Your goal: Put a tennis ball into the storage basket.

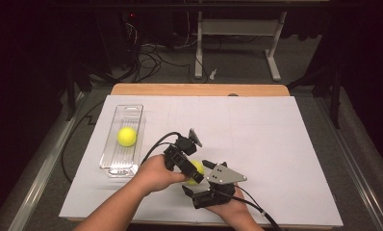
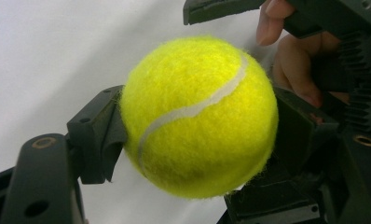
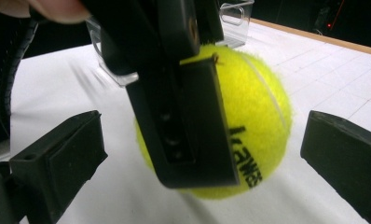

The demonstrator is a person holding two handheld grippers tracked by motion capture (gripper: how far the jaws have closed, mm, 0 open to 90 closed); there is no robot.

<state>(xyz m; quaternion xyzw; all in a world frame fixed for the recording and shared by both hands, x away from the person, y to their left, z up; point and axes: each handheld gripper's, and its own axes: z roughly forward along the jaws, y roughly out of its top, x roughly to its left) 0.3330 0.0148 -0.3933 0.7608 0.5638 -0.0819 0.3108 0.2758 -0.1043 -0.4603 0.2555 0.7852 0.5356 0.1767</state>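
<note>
Your tennis ball [image 2: 200, 116] sits pinched between the two black jaws of your left gripper [image 1: 192, 169], one jaw pressed into each side of its felt, as the left gripper view shows close up. Take the clear tray [image 1: 109, 159] as your landmark: the gripped ball is to the right of the tray's near end, well clear of its wall, over the white sheet [image 1: 276, 144] that covers the bench [image 1: 199, 89]. In the right gripper view the ball appears to touch the sheet, though one of the left gripper's jaws crosses in front of it, so you cannot be sure of the contact.

Your right gripper [image 3: 207, 161] stands released: its jaws are spread wide, one on each side of the ball and apart from it, with bare sheet showing in the gaps. In the high view it lies just right of the ball, farther from the tray than your left gripper, with its grey three-cornered plate [image 1: 225, 174] on top and its cable running off toward you.

Your left hand [image 1: 156, 174] wraps its gripper's handle just right of the tray's near corner; your right hand [image 1: 230, 208] holds the other from the bench's near edge.

Inside the tray, about midway along it, a second tennis ball [image 1: 127, 136] rests on the ribbed floor.
</note>
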